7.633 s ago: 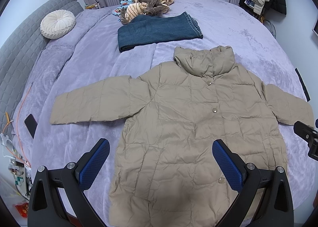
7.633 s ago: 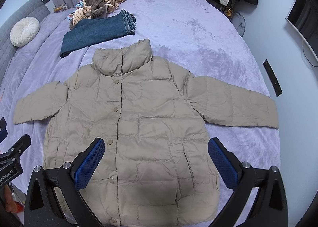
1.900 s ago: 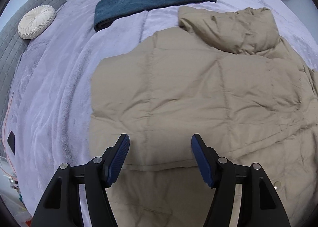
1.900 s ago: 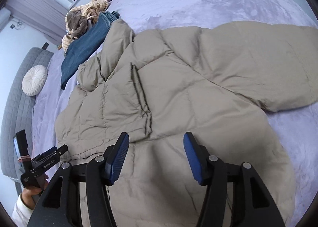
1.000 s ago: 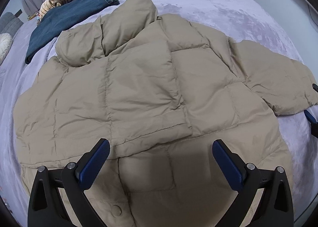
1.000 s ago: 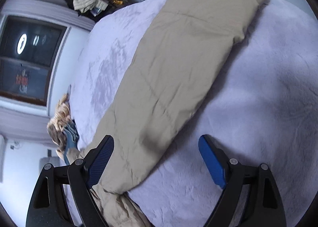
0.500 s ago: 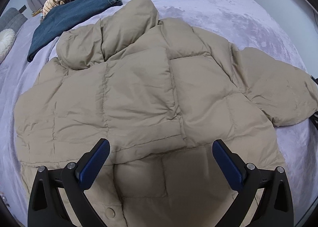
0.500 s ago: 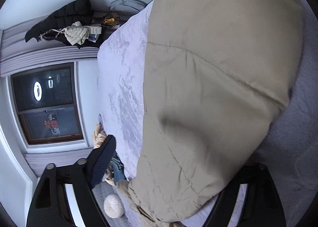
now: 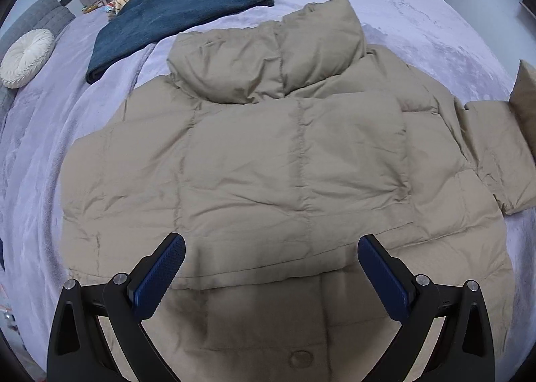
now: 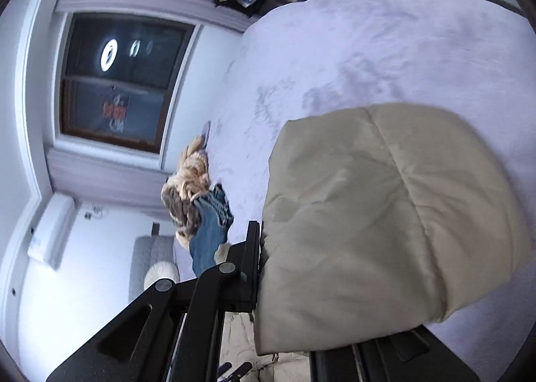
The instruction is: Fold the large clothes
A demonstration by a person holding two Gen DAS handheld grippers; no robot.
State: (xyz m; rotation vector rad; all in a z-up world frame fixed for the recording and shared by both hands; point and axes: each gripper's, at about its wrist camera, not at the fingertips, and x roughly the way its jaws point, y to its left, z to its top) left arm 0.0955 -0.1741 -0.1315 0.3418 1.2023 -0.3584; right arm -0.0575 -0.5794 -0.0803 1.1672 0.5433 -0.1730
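Jacket (image 9: 294,161), tan and quilted, lies spread on the purple bedspread (image 9: 418,13), one sleeve (image 10: 368,221) lifted and pinched between the right gripper (image 10: 264,281) jaws, which have just closed. Above the body, left gripper (image 9: 271,268) hovers, jaws spread. Beyond its collar lie folded jeans (image 9: 174,10).

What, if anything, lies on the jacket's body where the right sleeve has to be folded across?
Nothing separate. The right gripper is shut on the right sleeve; the jacket carries only its own folded-over left sleeve. The jeans lie clear beyond the collar.
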